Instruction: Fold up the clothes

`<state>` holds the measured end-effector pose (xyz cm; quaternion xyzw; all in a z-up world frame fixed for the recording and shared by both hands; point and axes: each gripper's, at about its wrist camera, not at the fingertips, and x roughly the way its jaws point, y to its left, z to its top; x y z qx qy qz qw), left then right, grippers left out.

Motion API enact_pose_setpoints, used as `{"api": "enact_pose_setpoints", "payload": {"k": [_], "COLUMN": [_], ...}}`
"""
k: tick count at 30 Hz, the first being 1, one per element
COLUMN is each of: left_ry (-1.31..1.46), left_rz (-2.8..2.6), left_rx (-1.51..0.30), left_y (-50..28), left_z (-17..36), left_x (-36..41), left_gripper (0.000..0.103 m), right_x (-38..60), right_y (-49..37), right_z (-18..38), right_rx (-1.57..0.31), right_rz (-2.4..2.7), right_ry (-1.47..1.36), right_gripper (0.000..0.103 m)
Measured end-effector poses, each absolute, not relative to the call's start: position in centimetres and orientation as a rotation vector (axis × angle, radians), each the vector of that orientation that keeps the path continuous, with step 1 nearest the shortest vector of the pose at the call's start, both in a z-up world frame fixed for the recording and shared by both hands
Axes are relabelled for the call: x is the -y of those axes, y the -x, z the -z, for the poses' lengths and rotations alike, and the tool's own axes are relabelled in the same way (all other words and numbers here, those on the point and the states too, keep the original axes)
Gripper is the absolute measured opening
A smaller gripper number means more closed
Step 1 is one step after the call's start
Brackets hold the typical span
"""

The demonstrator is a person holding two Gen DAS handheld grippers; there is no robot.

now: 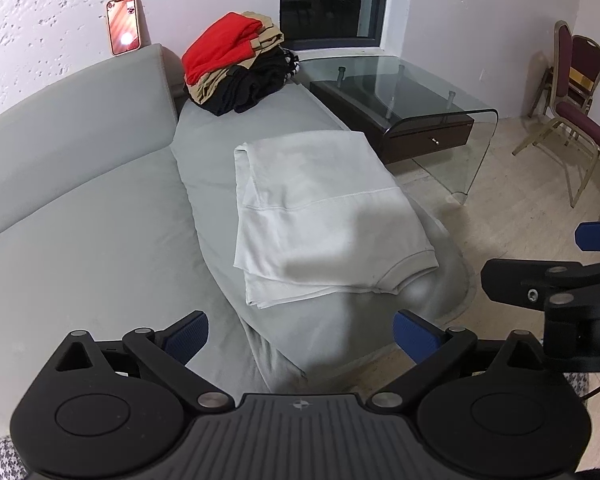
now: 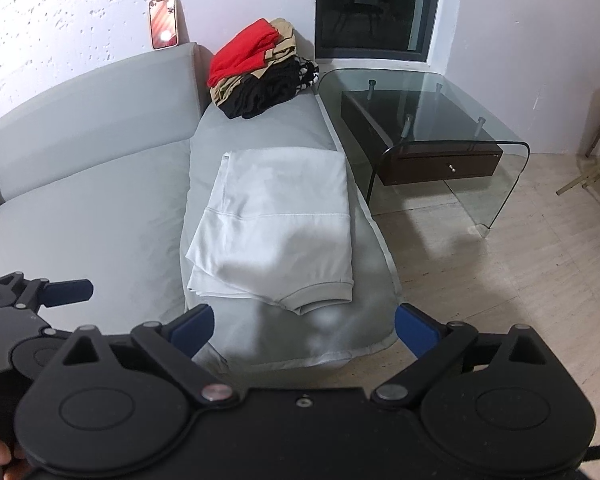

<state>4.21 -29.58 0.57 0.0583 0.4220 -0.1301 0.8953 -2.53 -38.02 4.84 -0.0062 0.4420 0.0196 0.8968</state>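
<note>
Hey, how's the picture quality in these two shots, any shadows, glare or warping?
Left wrist view: strong fisheye bending of the sofa, dark vignette corners, a soft shadow across the white garment. Right wrist view: the same warping, a shadow on the near end of the garment, the phone screen blown out, reflections on the glass table.
</note>
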Motion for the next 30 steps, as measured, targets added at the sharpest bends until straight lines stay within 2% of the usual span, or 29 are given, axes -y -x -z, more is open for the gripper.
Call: {"api": "enact_pose_setpoints", "payload": {"k": [30], "left_ry": [-0.131], "left_rz": [0.245], "left_rx": [-0.888], "left_y": [-5.2], "left_z": [0.5], "left_x": [30.1], "left_gripper": [0.101], "right_x": [38.5], "right_y": [1.3], "right_z": [-3.4], "right_rx": [-0.962], "right_rz": [-0.010], "right_ry": [0.026], "right_gripper": [0.100]}}
